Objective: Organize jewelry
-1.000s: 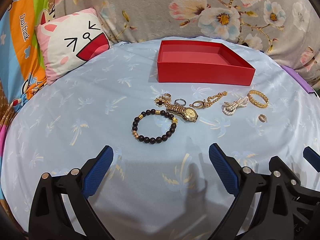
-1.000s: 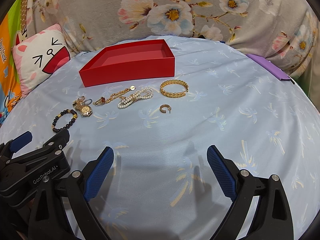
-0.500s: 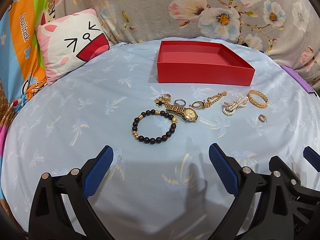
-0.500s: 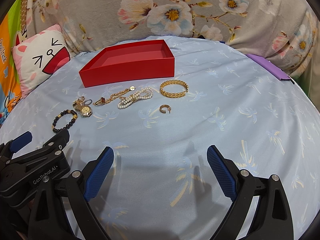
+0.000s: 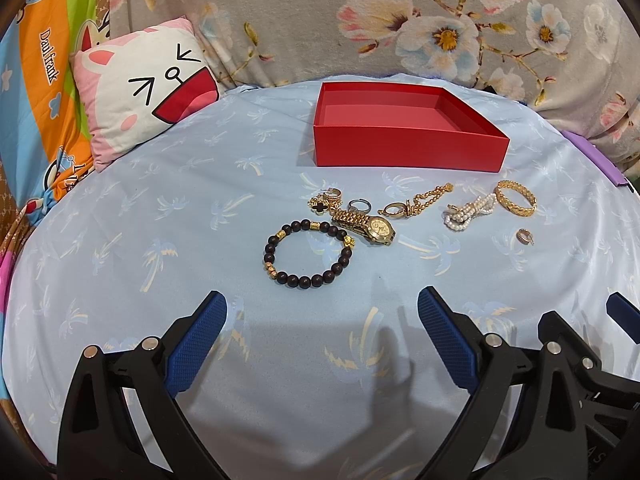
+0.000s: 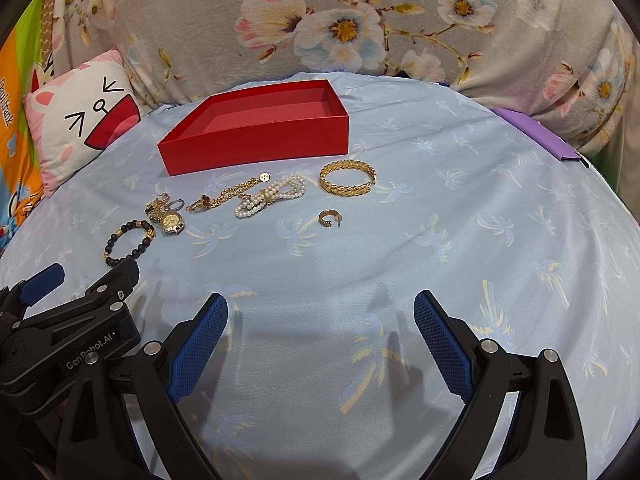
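You are holding both grippers with fingers spread wide and empty: left gripper (image 5: 320, 320), right gripper (image 6: 320, 320), low over the bed's (image 6: 460, 240) near edge. Ahead, jewelry is lying in a row mid-bed: beaded bracelet (image 5: 308, 254), gold watch (image 5: 366, 226), pearl strand (image 6: 270, 196), gold bangle (image 6: 347, 178). The red box (image 5: 408, 148) is waiting toward the far edge. Tangled pieces may be dragging neighbours when lifted.

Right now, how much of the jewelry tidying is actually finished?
Nothing yet. The red box is empty. Both the left gripper and right gripper are open and hold nothing. All of it waits on the blue sheet: beaded bracelet, gold watch, pearl strand, gold bangle, small earring.
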Available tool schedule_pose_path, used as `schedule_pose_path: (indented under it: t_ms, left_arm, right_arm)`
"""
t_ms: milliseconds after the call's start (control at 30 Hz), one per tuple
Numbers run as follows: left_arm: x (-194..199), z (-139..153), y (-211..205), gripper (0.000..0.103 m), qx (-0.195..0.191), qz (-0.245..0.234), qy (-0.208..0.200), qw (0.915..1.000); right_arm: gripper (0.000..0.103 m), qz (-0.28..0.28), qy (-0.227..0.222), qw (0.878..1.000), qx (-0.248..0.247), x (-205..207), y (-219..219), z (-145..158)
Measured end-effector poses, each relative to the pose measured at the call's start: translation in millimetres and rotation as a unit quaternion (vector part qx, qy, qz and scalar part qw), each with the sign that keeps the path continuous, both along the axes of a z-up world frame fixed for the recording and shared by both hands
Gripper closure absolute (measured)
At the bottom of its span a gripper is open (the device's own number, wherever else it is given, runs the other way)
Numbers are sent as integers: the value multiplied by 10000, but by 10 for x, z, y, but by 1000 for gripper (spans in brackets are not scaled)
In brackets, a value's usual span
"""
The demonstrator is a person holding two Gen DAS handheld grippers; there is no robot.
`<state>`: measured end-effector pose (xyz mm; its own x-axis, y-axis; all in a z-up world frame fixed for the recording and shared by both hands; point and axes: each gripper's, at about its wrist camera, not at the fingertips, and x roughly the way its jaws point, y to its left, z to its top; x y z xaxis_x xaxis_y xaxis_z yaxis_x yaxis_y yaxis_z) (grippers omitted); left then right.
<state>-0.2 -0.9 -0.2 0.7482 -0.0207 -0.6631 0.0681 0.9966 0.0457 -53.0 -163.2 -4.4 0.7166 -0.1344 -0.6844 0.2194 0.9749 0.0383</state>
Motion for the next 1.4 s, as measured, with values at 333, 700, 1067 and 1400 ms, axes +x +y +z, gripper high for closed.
schedule_pose_path:
  t_ms: [333,700,1067,1400]
  left_arm:
    - [-2,1,-2,9,4,-1,-2,10000]
    - [-2,0,-5,9,-3,-7,-5,10000]
    - [-15,51,109,7,-436,45,-54,9990]
    - [158,37,282,7,-451,66,102,9989]
  right_arm:
    - [11,-2,-4,10000,2,-6,-5,4]
    - [11,-7,-2,10000,6,11,4,-2]
    - [11,66,162,9998,114,49,-42,-18]
    - [11,143,163,9998,46,534,-406,76]
